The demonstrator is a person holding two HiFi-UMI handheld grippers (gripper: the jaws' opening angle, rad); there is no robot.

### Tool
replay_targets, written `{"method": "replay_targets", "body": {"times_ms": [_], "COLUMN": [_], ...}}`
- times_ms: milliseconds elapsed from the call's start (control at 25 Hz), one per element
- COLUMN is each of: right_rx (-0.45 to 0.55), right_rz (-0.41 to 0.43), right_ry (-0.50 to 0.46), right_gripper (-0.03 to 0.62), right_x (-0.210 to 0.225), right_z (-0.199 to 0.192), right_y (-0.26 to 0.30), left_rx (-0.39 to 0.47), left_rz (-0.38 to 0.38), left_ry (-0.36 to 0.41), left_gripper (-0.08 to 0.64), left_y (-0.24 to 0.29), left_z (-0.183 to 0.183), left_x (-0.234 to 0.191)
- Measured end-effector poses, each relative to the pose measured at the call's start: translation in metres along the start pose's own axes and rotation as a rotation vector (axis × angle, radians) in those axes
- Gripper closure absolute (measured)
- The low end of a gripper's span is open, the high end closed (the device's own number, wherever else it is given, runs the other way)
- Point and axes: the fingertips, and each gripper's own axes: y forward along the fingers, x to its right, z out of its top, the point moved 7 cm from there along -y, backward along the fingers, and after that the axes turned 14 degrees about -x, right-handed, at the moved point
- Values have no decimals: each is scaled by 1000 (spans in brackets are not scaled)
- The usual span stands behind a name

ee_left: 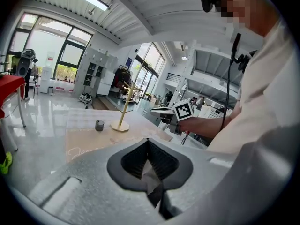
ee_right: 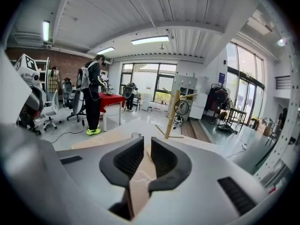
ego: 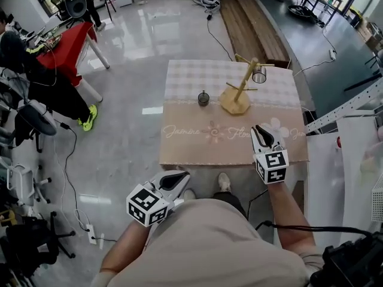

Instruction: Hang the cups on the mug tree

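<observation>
My right tool (ego: 261,129) is hovering over the tabletop's (ego: 179,145) near edge, jaws a slit apart and gripping nothing. My left tool (ego: 179,176), closed and empty, is hanging short of that edge. One cup (ego: 203,98) is standing near the mug tree (ego: 238,94), across bare cloth; another cup (ego: 259,75) is hanging on it.

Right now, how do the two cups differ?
The hung cup hangs from a tree peg, clear of the table; the standing cup sits on the table, left of the tree's base in the head view. The hung cup is tipped sideways; the standing cup is upright. Both are small, about the same size.
</observation>
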Motion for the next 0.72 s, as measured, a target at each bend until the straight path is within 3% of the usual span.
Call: {"method": "replay_targets", "body": {"times_ms": [280, 480, 720], "right_rx": [-19, -23, -39], "right_rz": [146, 208, 253], "right_ry": [55, 113, 99], "right_gripper": [574, 577, 578], "right_x": [-51, -76, -104], "right_z": [-18, -27, -37], "right_y": [-35, -54, -68], "left_rx": [-10, -10, -11], "left_rz": [-61, -85, -88], "left_ry": [36, 50, 52], "left_gripper": [552, 552, 552], "left_y": [-2, -4, -9], "left_z": [-6, -10, -18], "left_x": [5, 11, 12]}}
